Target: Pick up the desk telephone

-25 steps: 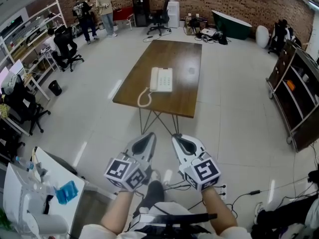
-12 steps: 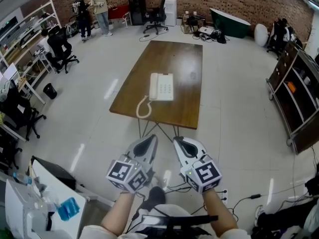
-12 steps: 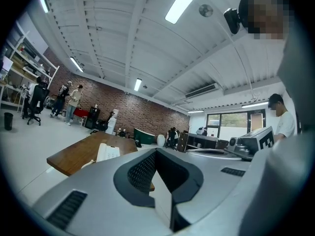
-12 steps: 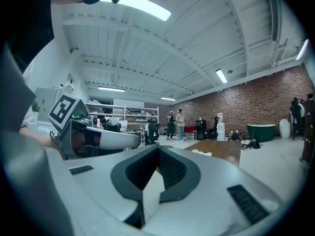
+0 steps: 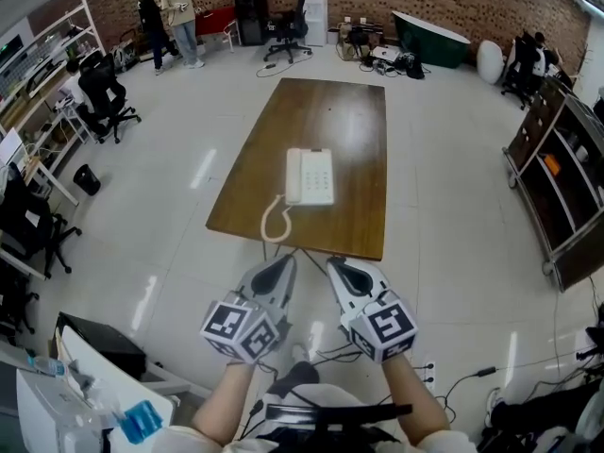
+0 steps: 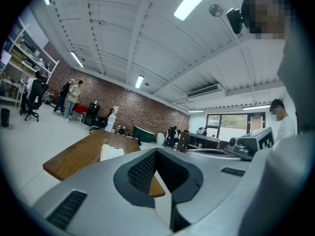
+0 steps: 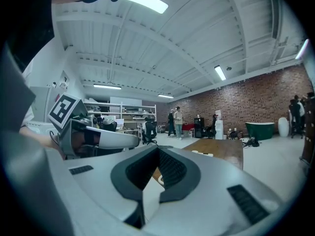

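Note:
A white desk telephone [image 5: 310, 176] lies near the front end of a long brown wooden table [image 5: 351, 121], its coiled cord [image 5: 275, 222] looping toward the near edge. The phone also shows small in the left gripper view [image 6: 112, 152] and the right gripper view [image 7: 203, 154]. My left gripper [image 5: 282, 264] and right gripper [image 5: 336, 267] are held side by side just short of the table's near edge, both pointing level at it. Both are shut with nothing between their jaws, and neither touches the phone.
Two people stand at the far left by the brick wall [image 5: 170, 8]. Office chairs [image 5: 99, 92] and shelving [image 5: 42, 64] line the left side. A dark shelf unit [image 5: 557, 177] stands at the right. Cables and a power strip [image 5: 415, 361] lie on the floor near my feet.
Both grippers and the head have moved forward toward the table. The table and phone now sit closer and lower in the head view. The jaws stayed shut.

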The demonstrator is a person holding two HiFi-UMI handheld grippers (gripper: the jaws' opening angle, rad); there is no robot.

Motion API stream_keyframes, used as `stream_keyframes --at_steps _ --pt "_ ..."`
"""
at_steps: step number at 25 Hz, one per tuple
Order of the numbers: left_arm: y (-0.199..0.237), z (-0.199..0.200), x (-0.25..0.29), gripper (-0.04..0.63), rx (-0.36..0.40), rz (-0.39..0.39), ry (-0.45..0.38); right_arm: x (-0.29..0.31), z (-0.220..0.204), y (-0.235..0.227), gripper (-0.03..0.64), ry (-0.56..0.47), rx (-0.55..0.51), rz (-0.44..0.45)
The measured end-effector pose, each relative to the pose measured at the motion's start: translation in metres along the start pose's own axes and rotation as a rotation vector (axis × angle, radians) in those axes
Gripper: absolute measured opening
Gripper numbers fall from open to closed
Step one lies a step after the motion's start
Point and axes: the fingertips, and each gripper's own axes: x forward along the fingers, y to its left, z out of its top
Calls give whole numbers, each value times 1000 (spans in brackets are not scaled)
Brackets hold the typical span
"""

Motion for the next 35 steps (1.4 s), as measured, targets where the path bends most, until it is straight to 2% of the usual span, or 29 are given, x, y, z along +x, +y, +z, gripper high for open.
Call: stream_keyframes --at_steps 14,23,35 --pt "64 9 37 0 -53 -57 7 72 11 -11 5 27 -10 -48" --pt "83 11 51 0 -81 -99 6 95 9 -11 5 49 -8 -71" --pt "99 8 57 0 -86 -97 21 110 5 -21 5 45 7 -87"
